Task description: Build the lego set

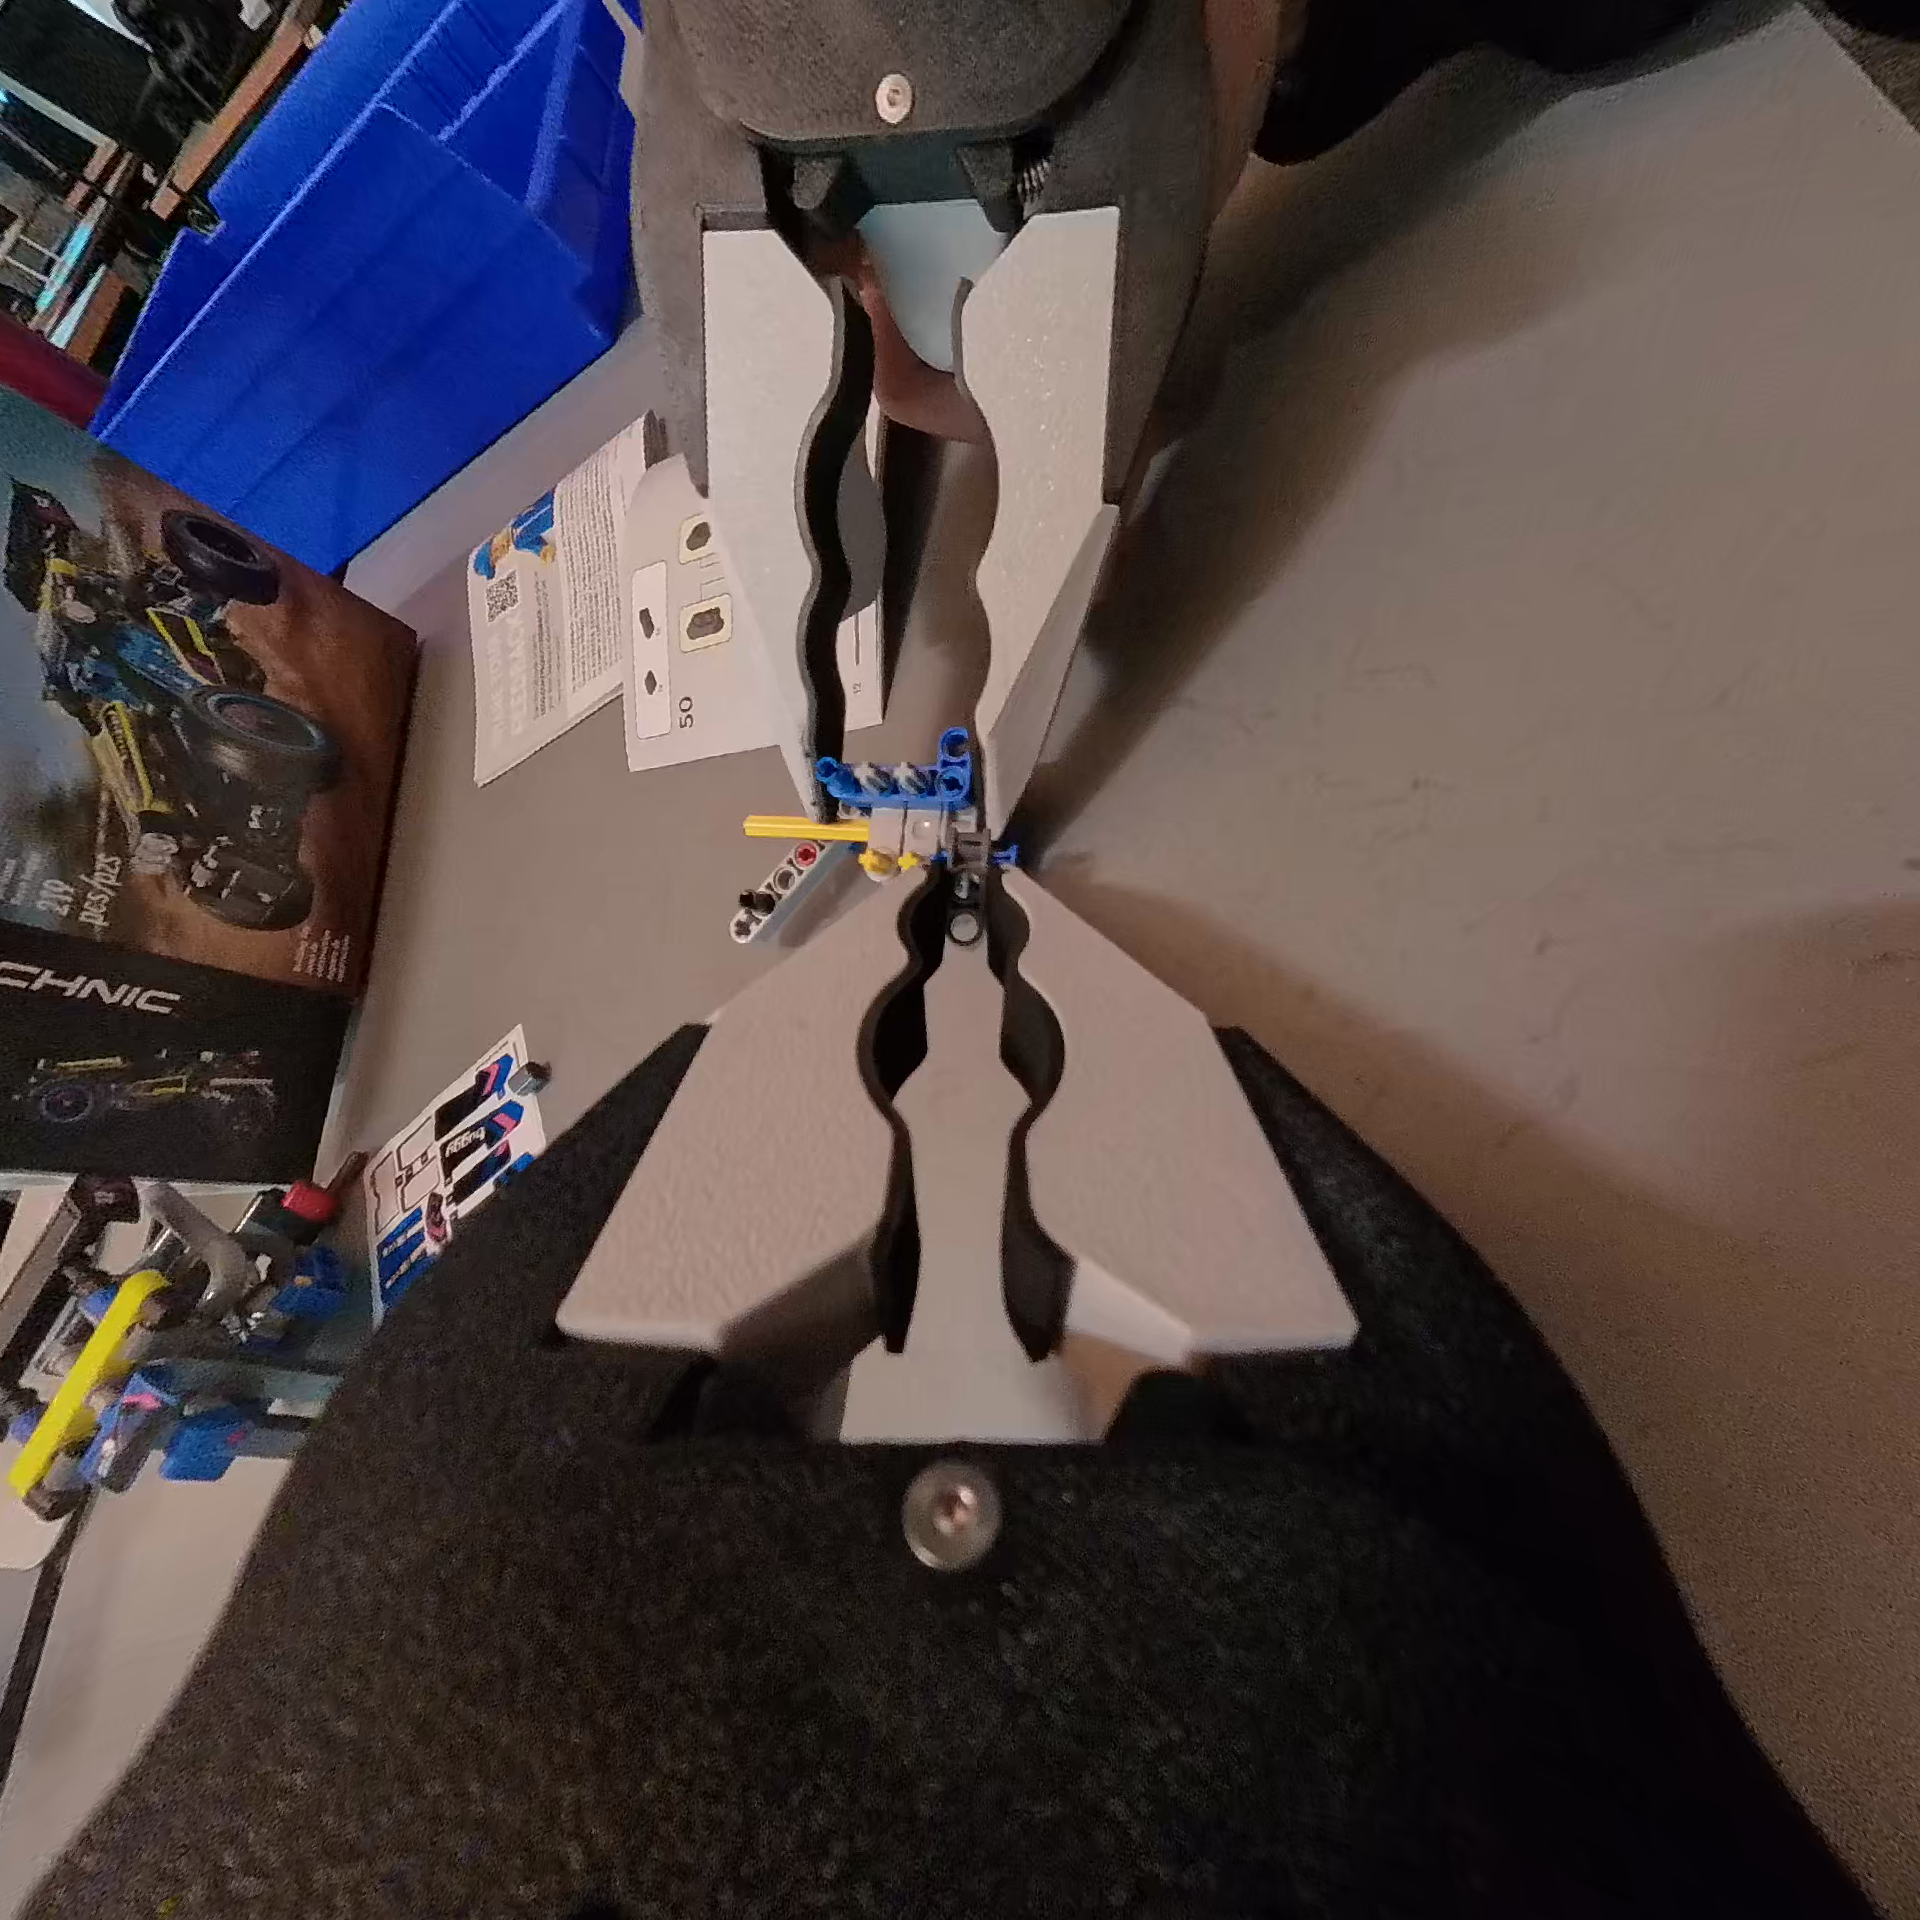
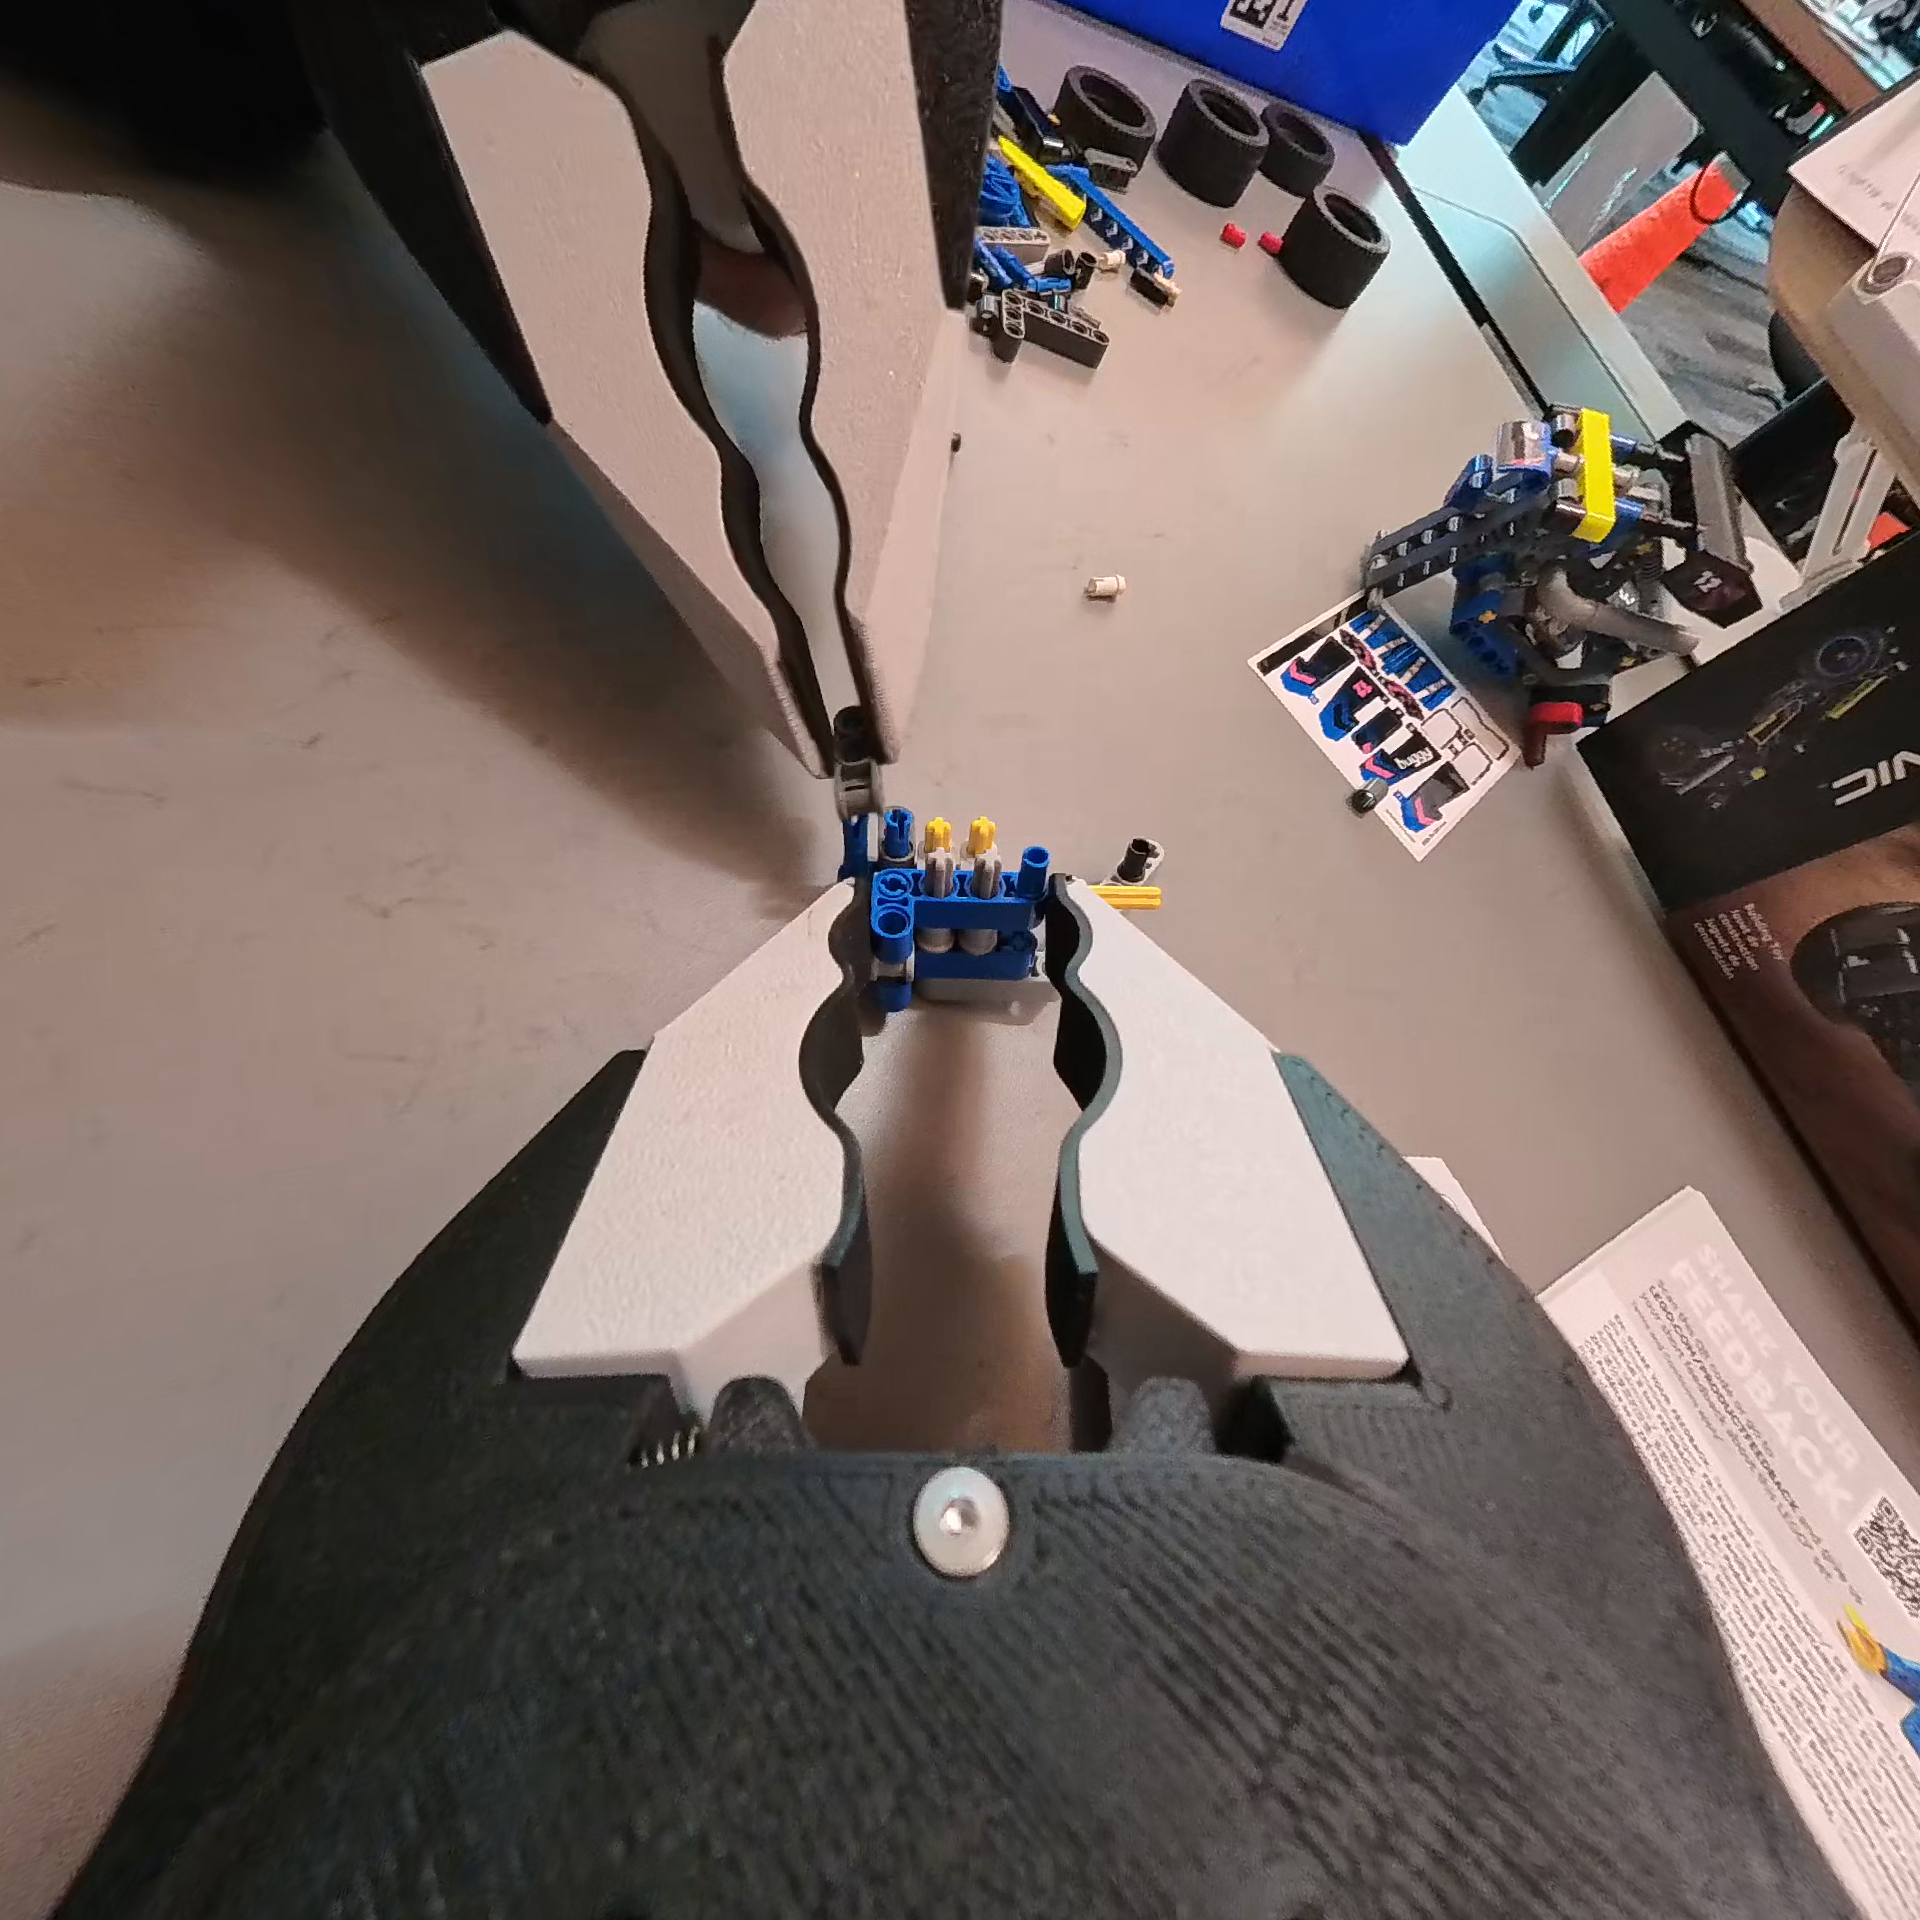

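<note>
The two grippers meet tip to tip over the grey table, mid-join. The right gripper has its jaws partly open, spread just wide enough to clamp a small blue sub-assembly by its two ends; grey cylinders and yellow pin tops stand up out of it. The left gripper is nearly closed, pinching a slim dark grey connector piece at its very tips, and the free end of that connector touches the near corner of the blue block.

The grip on the connector looks thin to me: only the tip ends hold it, so any sideways push as it seats could twist it out or send it skittering across the table. If the two tools are not lined up, pressing harder may lever the blue block round in the right gripper or pop its yellow pins loose. A yellow axle pokes out on the far side and could snag.

Off to the side stand the half-built buggy, a sticker sheet, the set's box, four black tyres beside a heap of loose parts, and a stray tan pin
</note>
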Demonstrator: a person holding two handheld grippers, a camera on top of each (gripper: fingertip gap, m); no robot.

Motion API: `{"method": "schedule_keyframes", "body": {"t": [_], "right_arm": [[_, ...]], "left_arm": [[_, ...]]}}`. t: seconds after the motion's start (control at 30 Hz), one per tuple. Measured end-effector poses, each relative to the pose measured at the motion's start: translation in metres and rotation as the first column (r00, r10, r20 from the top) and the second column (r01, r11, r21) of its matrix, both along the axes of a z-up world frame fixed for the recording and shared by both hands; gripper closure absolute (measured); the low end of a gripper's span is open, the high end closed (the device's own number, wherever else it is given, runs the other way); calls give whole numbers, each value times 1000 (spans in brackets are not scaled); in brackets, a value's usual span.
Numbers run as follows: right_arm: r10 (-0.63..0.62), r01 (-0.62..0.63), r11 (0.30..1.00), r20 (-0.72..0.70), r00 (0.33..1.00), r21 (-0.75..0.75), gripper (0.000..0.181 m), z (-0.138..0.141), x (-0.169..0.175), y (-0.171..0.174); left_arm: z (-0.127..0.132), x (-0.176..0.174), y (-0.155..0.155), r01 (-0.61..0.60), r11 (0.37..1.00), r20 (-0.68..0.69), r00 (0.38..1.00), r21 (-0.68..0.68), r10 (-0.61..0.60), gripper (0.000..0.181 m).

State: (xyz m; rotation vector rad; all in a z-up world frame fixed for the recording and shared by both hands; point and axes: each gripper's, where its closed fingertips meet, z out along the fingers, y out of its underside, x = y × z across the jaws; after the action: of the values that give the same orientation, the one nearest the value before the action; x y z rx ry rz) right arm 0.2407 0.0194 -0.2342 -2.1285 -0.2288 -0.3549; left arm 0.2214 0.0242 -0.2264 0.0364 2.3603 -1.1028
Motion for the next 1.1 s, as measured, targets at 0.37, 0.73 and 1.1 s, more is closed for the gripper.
{"method": "schedule_keyframes", "body": {"t": [0.37, 0.73, 1.1], "right_arm": [[1, -1, 1000, -9, 1000, -2, 149, 0, 0, 0], [-7, 7, 1000, -9, 1000, -3, 149, -1, 1, 0], [-25, 25, 1000, -17, 1000, -5, 149, -1, 4, 0]], "left_arm": [[-4, 0, -5, 21, 999, -36, 999, -32, -22, 177], [-4, 1, -6, 16, 999, -87, 996, -33, -19, 177], [-5, 4, -5, -34, 999, -148, 989, -29, 29, 177]]}}
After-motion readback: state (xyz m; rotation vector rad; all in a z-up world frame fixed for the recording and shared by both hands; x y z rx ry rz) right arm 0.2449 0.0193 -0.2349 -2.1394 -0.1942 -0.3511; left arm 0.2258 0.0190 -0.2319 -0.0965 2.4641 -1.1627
